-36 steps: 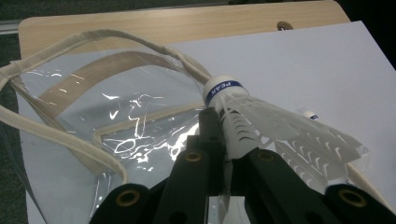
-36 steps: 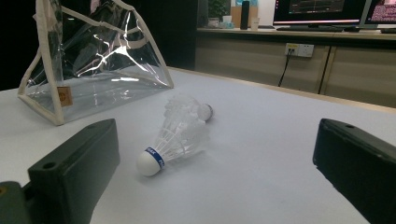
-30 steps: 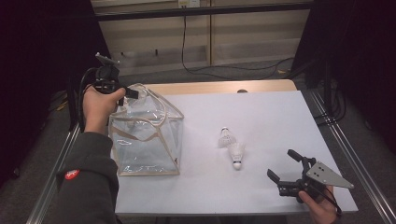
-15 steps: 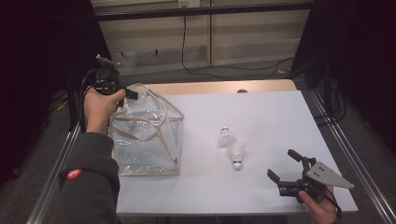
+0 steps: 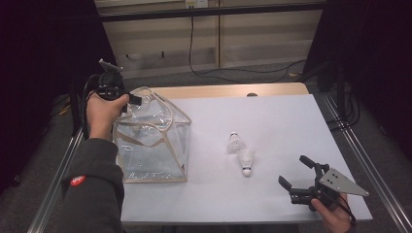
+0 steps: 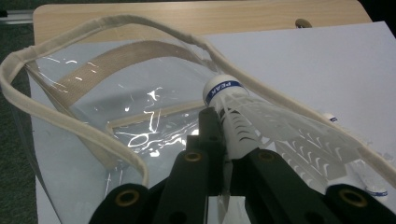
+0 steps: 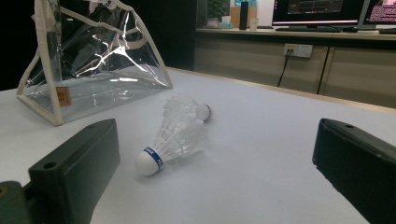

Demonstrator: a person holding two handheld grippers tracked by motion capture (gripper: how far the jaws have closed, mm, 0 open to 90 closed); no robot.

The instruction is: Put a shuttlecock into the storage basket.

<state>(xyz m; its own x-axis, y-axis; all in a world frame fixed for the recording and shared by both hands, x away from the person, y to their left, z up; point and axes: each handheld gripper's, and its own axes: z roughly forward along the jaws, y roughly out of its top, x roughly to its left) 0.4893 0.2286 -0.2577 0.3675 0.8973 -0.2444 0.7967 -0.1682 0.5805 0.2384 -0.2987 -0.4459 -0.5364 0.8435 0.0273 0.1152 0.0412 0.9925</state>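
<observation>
We hold a shuttlecock [image 6: 243,116] clamped in the left gripper [image 6: 224,140] over the clear bag [image 5: 153,141] mouth. Next we lower and release. Right gripper [image 5: 297,174] waits, jaws apart, near two shuttlecocks [image 5: 241,153] on the bench [image 5: 282,116].

Beige cabinets [image 5: 218,43] line the dim wall behind the table [image 5: 291,121].

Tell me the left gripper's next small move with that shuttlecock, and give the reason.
Probably ease it lower into the bag's mouth, then open. The left gripper is shut on a shuttlecock, cork pointing toward the opening of the clear bag, between its cream handles. Two more shuttlecocks lie on the white table by the open right gripper.
</observation>
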